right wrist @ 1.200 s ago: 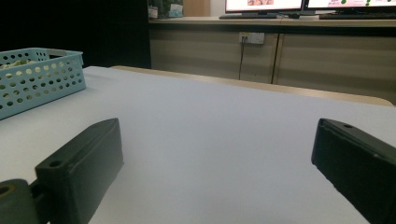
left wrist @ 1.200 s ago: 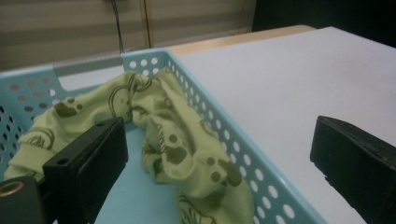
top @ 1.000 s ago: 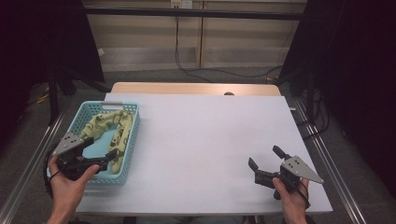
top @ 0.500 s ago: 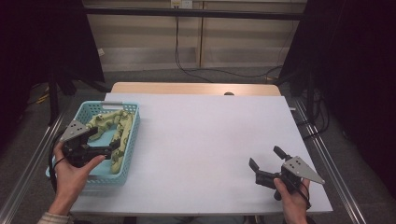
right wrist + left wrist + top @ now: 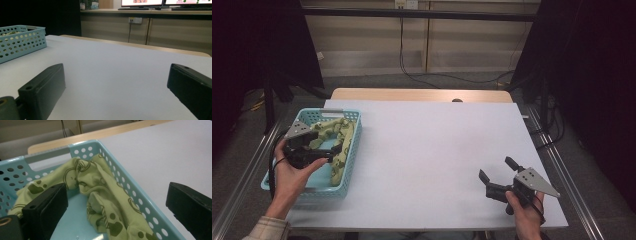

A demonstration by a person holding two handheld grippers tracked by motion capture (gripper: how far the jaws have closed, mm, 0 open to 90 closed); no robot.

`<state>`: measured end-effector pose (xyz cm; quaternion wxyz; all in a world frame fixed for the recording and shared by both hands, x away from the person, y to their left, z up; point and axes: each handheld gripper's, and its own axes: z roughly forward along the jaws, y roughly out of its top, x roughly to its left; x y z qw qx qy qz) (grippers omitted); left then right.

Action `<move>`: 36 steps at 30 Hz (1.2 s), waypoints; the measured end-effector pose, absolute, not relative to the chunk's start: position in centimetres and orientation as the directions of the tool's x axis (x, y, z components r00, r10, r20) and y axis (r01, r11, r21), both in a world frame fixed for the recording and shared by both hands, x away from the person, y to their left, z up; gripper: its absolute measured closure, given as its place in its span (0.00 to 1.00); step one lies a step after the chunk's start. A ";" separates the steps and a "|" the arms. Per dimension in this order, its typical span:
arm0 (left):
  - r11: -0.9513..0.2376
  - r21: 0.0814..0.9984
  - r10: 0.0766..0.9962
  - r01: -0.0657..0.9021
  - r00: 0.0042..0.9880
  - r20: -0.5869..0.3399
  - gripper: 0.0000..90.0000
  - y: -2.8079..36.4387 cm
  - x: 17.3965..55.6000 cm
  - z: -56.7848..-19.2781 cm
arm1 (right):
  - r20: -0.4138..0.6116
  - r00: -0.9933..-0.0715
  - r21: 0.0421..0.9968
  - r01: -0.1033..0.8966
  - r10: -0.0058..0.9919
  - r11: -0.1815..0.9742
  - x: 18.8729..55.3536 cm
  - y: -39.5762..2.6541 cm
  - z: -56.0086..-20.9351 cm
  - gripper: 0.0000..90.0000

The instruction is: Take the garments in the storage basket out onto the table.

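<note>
A teal perforated basket (image 5: 328, 112) stands at the table's left side, and I also see it close up (image 5: 125, 181). A crumpled yellow-green cloth (image 5: 340, 138) with an olive print lies inside it, bunched along the right wall (image 5: 100, 185). My left gripper (image 5: 333, 150) hovers open over the basket. One jaw is low inside it beside the cloth and the other is outside the right wall, nothing held (image 5: 117, 205). My right gripper (image 5: 497, 170) rests open near the table's front right, with only bare tabletop between its jaws (image 5: 116, 90).
The white tabletop (image 5: 427, 145) stretches wide between the two hands. A wooden strip (image 5: 417, 95) runs along the far edge, with cables and dark curtains behind. The basket (image 5: 22, 41) appears far left from the right gripper. Metal rails flank the table.
My left hand has carried its gripper forward from the basket's near edge to over its middle, beside the cloth. The right gripper has stayed still.
</note>
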<state>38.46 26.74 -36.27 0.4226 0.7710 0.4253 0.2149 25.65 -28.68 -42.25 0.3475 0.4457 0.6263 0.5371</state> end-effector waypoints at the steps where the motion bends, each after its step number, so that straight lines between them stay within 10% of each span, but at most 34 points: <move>1: -0.295 0.825 0.835 0.483 0.550 -0.024 0.05 26.8 38.7 -36.3 | 0.044 -0.361 0.982 0.185 0.931 0.026 25.7 -28.7 -42.3 0.01; 36: -0.339 0.665 0.858 0.665 0.509 -0.072 0.09 25.7 46.6 -37.4 | 0.035 -0.370 0.981 0.188 0.929 0.038 25.7 -28.6 -42.3 0.01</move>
